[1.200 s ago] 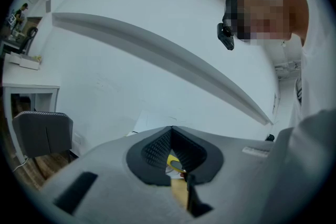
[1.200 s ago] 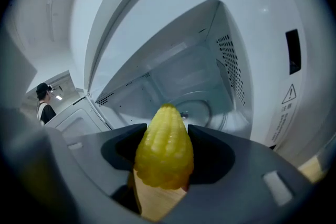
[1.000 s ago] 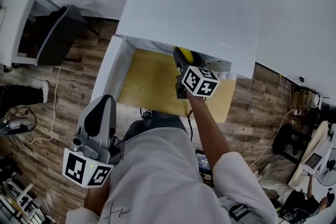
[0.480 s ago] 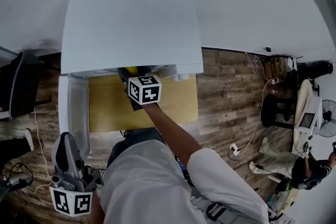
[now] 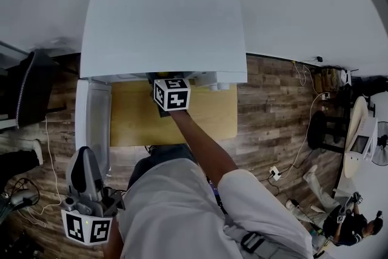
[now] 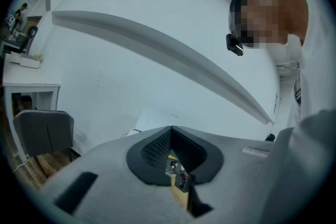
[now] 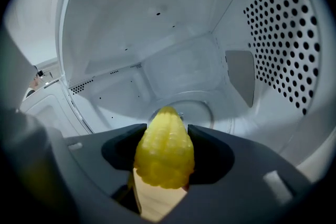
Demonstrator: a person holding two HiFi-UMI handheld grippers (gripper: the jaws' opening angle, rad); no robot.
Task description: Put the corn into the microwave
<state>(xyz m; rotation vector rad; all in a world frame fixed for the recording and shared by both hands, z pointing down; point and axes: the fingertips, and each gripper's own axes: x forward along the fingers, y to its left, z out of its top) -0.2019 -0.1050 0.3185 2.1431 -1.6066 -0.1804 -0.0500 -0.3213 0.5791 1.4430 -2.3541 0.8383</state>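
1. The corn (image 7: 164,157) is clamped between the jaws of the right gripper (image 7: 164,150), tip forward, inside the microwave (image 7: 157,34) and pointing toward its turntable (image 7: 210,108).
2. The left gripper (image 6: 176,168) has its jaws almost together and holds nothing.

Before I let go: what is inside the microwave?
A glass turntable, bare where visible, and a perforated side wall. The corn in the right gripper covers the turntable's near edge and the floor in front.
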